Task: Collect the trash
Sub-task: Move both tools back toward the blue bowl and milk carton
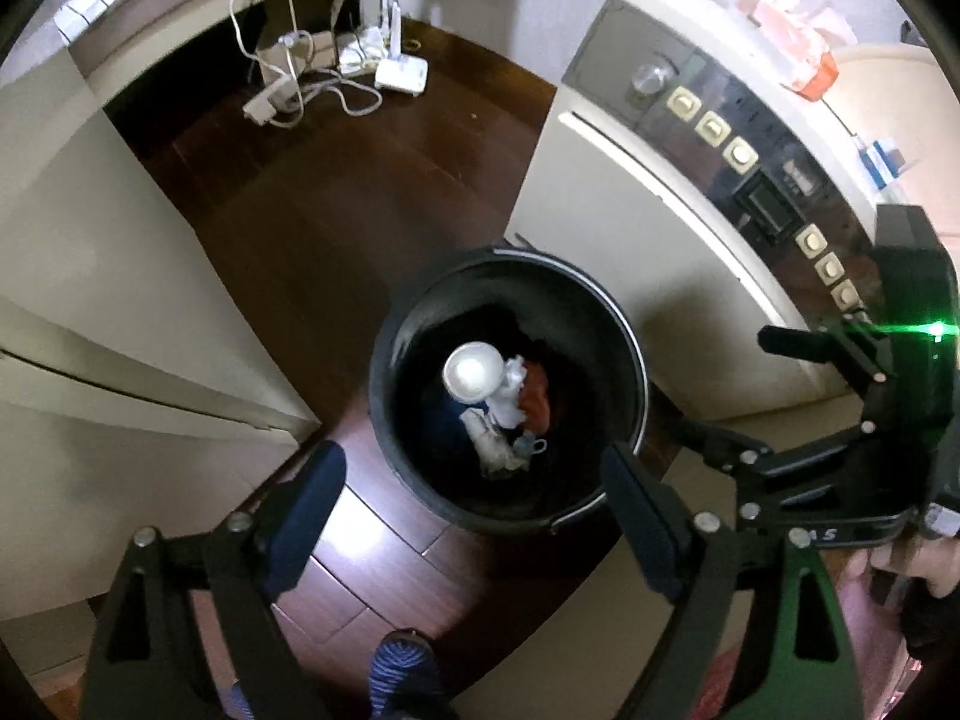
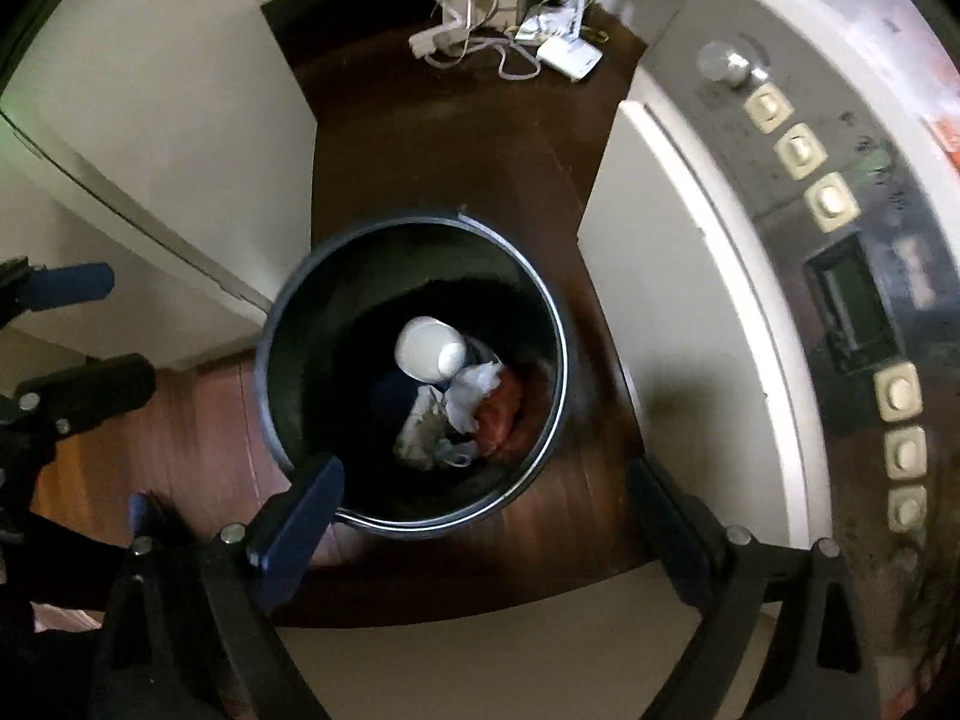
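Dark brown wooden plank floor: lay beyond both pairs of fingers, with open boards ahead of the bin as far as a tangle of white cables and power strip.

Cream washing machine with a dark control panel: stood to the right of both fingertips, its corner just beside the bin rim; only a narrow strip of floor showed between them.

Cream cabinet: stood left of the fingers, its corner near the bin's left wall.

Black round plastic trash bin with a metal rim band: stood upright, mouth facing up toward both cameras, directly ahead of and below the fingertips. Inside lay a white plastic cup on its side, crumpled white paper, an orange-red wrapper and other scraps. The right wrist view showed the cup's long axis across the bin, roughly left to right; the left wrist view showed mostly one round end.

Left gripper: fingers spread wide, holding nothing, straddling the near rim.

Right gripper: fingers equally wide apart and empty. The left wrist view alone showed it from outside, with a green light, right of the bin.
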Demonstrator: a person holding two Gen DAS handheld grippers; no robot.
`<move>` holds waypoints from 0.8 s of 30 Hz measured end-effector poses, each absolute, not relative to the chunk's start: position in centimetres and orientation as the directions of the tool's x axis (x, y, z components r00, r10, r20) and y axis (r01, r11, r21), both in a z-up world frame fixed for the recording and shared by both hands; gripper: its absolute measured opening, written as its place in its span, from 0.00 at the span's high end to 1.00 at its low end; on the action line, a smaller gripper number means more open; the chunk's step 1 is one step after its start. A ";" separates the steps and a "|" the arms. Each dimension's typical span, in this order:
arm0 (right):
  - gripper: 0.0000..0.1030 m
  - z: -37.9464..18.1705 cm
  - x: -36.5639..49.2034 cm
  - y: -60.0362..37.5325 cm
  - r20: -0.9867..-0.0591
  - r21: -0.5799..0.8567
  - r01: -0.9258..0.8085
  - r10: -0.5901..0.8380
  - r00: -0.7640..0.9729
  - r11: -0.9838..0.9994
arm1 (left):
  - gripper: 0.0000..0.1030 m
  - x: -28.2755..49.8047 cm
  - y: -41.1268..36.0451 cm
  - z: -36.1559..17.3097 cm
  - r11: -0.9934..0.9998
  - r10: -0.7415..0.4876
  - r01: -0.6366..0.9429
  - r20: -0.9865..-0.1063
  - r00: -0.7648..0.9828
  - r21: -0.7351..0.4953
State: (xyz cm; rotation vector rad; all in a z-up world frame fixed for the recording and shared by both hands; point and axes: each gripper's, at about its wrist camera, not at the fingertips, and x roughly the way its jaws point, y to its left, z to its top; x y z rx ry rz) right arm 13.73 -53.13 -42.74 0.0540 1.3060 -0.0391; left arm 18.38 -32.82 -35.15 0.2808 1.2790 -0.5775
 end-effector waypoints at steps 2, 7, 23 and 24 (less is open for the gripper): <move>0.06 -41.3 13.8 -53.2 -0.959 0.025 0.071 0.004 0.284 0.997 | 0.15 18.1 -32.5 -34.0 0.826 -0.254 0.553 -0.948 0.192 -0.109; 0.06 -37.4 12.3 -53.1 -0.943 0.017 0.099 -0.017 0.332 0.995 | 0.15 17.1 -31.7 -31.1 0.824 -0.268 0.558 -0.936 0.230 -0.099; 0.06 -21.3 8.6 -50.5 -0.832 -0.012 0.126 -0.080 0.549 0.992 | 0.15 13.4 -27.3 -19.1 0.856 -0.290 0.516 -0.838 0.462 -0.012; 0.06 -20.3 8.6 -50.0 -0.823 -0.017 0.123 -0.084 0.562 0.992 | 0.15 13.2 -26.9 -18.3 0.859 -0.297 0.512 -0.827 0.477 -0.013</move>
